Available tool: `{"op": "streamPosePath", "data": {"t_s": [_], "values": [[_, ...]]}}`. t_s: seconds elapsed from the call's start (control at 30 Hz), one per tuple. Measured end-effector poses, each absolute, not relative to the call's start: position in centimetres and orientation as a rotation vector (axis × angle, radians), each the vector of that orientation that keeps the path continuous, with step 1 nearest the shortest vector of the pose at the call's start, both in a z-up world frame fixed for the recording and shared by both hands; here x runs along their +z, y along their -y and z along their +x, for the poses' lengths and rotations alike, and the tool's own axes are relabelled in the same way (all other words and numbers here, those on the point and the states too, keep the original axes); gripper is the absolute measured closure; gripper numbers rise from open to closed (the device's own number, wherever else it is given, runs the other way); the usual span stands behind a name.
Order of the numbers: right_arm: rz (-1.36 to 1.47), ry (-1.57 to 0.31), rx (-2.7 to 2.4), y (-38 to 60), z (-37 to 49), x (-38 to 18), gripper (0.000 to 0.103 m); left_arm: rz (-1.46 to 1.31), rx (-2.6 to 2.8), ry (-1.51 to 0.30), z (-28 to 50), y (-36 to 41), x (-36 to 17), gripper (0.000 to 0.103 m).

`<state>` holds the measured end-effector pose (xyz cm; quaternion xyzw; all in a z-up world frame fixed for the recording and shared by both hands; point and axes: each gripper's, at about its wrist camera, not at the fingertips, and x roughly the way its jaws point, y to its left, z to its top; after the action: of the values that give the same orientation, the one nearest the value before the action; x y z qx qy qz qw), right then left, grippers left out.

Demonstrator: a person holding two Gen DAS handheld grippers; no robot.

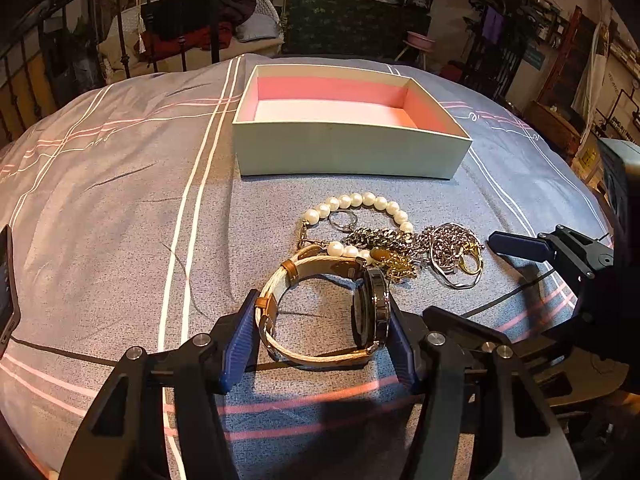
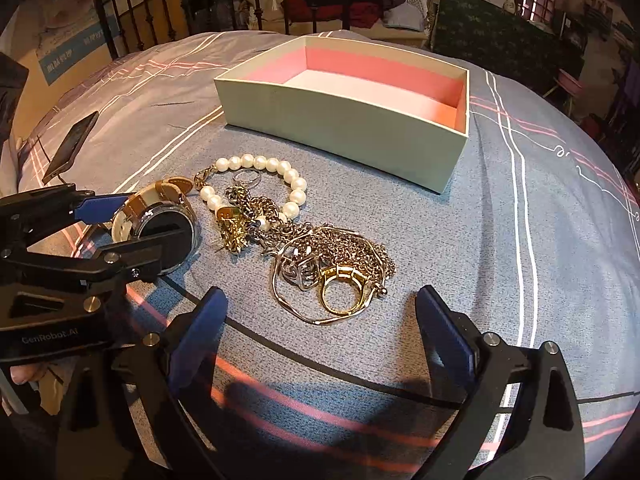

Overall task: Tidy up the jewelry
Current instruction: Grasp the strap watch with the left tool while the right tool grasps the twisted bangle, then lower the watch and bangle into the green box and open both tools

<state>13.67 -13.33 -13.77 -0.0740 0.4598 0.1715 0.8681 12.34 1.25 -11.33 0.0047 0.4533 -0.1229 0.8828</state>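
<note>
A watch (image 1: 324, 312) with a cream and tan strap stands on edge on the bed. My left gripper (image 1: 322, 328) is shut on it, one blue pad on the strap and one on the case; it also shows in the right wrist view (image 2: 156, 224). Behind it lie a pearl bracelet (image 1: 360, 204), tangled metal chains (image 1: 404, 242) and a gold ring (image 2: 344, 292). My right gripper (image 2: 320, 332) is open and empty, just short of the ring and chains. An open pale box (image 1: 348, 148) with a pink lining stands further back, empty.
The bed has a grey-blue striped cover (image 1: 120, 184). A dark phone (image 2: 70, 146) lies on it at the left. A metal bed frame (image 1: 120, 40) and room clutter are beyond the far edge.
</note>
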Motion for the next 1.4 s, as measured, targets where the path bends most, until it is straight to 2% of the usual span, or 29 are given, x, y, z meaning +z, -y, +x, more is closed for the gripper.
{"op": "streamPosePath", "data": {"t_s": [0.07,0.13,0.2,0.23,0.53,0.83,1.13,1.4], "values": [[-0.152,-0.969,0.366,13.2,13.9,-13.8,0.011,0.008,-0.251,-0.936,12.3,-1.2,-11.1,0.046],[-0.155,-0.968,0.368,13.1,14.1,-13.8,0.019,0.009,-0.243,-0.932,12.3,-1.3,-10.9,0.046],[-0.172,-0.949,0.361,13.1,14.1,-13.6,0.043,0.013,-0.234,-0.931,12.3,-1.4,-10.9,0.046],[-0.174,-0.938,0.351,13.2,14.1,-13.4,0.047,0.016,-0.233,-0.93,12.3,-1.5,-10.9,0.046],[-0.12,-0.877,0.349,14.9,13.3,-11.9,0.047,0.015,-0.23,-0.902,11.9,-1.6,-10.3,0.047],[-0.104,-0.788,0.345,15.5,13.4,-8.9,0.047,0.016,-0.238,-0.808,13.0,-1.0,-6.9,0.047],[-0.131,-0.644,0.273,15.7,18.4,-4.0,0.047,0.027,-0.216,-0.666,18.9,0.7,-1.3,0.047],[-0.142,-0.657,0.205,15.7,25.5,-3.3,0.047,0.029,-0.154,-0.716,25.7,1.4,-1.1,0.047]]}}
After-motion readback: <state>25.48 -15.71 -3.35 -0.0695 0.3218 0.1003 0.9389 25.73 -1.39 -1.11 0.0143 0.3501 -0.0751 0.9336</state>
